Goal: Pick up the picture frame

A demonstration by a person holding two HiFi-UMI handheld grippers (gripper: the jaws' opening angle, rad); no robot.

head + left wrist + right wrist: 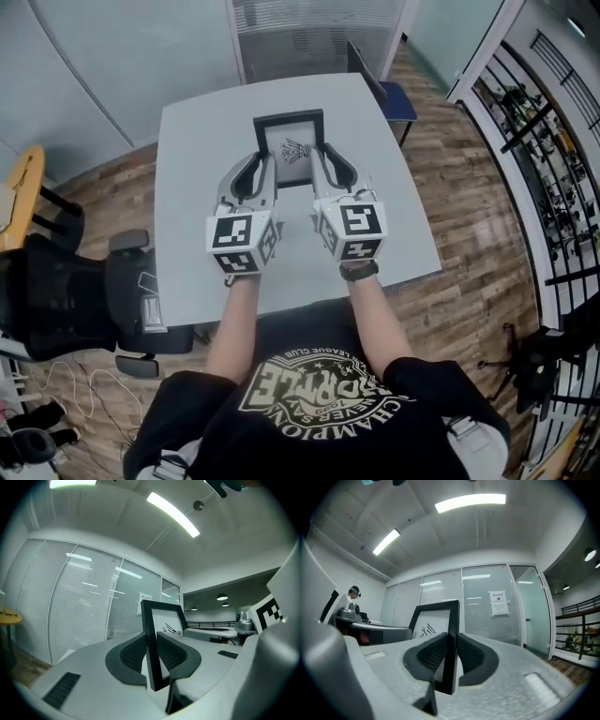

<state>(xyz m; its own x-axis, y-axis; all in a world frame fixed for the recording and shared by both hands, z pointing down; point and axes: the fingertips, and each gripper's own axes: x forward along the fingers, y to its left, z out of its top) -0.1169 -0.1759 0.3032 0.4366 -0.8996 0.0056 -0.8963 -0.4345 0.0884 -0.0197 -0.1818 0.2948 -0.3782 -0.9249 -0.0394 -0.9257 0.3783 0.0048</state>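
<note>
Both grippers hold the black picture frame (291, 141), with its white print, upright over the grey table (187, 187). My left gripper (262, 171) is shut on the frame's left edge. My right gripper (322, 167) is shut on its right edge. In the left gripper view the black edge of the frame (165, 620) stands clamped between the dark ribbed pads of the left gripper (152, 648). The right gripper view shows the frame (433, 620) pinched the same way by the right gripper (451, 646). Both grippers point level.
A black office chair (56, 291) stands left of the table, with a yellow chair (23, 192) behind it. A blue chair (392, 96) sits at the table's far right corner. Glass walls close the far side and a black railing (553, 141) runs along the right.
</note>
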